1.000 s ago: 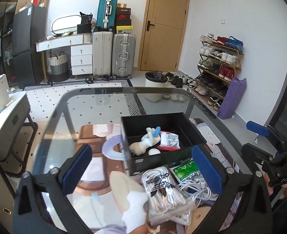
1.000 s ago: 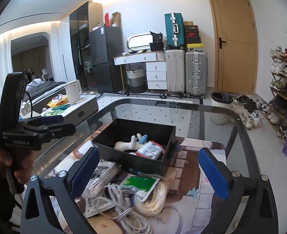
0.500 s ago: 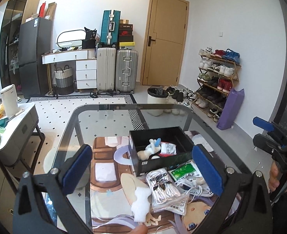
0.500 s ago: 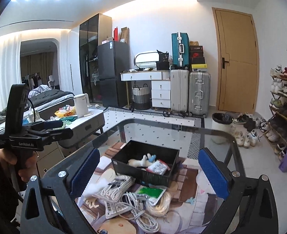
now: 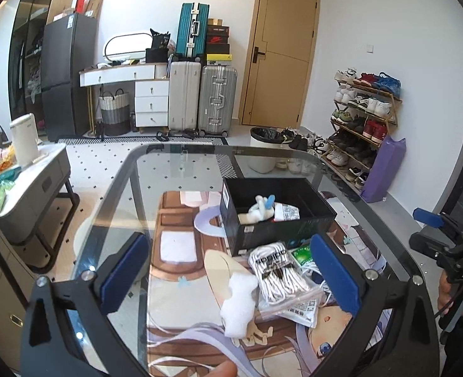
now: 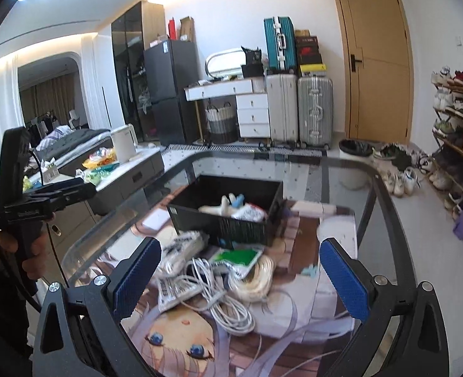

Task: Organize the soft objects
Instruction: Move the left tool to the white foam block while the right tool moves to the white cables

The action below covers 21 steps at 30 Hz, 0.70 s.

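Both grippers are spread wide with nothing between the blue pads: left gripper, right gripper, each held above the near end of the glass table.

Left wrist view only: a white plush piece lies on the printed mat, touching a bagged bundle of white cord. It sits between the left fingers' lines, slightly right of centre, below them.

Right wrist view only: loose white cables, a coil of cream cord and a green-labelled packet spread in front of the black box.

Both views: box holds a small cream plush toy and a red-and-white packet. Box lies beyond both grippers, well apart.
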{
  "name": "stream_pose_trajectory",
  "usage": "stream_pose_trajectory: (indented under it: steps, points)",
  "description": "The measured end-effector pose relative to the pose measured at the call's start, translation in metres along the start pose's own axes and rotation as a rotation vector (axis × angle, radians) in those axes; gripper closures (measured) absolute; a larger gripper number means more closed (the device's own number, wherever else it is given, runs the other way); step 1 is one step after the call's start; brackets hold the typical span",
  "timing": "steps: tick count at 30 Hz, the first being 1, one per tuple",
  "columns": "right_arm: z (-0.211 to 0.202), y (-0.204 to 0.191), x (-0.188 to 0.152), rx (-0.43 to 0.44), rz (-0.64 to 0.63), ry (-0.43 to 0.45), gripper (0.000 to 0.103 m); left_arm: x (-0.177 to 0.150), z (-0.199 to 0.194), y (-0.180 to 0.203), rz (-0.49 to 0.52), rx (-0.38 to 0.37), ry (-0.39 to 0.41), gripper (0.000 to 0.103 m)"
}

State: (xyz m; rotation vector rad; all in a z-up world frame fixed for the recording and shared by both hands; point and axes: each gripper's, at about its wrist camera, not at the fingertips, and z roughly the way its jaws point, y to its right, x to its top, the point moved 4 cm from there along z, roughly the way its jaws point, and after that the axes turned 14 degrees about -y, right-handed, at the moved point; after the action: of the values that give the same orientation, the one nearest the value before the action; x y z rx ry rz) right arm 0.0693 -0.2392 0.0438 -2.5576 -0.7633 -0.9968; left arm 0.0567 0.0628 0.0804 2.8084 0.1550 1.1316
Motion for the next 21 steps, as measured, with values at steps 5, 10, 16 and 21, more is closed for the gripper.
stream_pose_trajectory:
  steps: [5,10,16,21]
  points:
    - [0.011,0.005,-0.007,-0.001,0.033,-0.018,0.001,-0.009,0.016,0.003,0.019,-0.003,-0.041,0.0]
    - [0.028,0.003,-0.012,0.001,0.043,-0.043,0.001,-0.015,0.032,0.009,0.042,-0.01,-0.078,0.0]
    - [0.052,-0.004,-0.018,-0.026,0.0,-0.094,0.001,-0.025,0.056,0.009,0.034,-0.024,-0.149,0.0]
    - [0.069,-0.004,-0.024,-0.014,0.012,-0.135,0.001,-0.035,0.074,0.007,0.039,-0.015,-0.205,0.0]
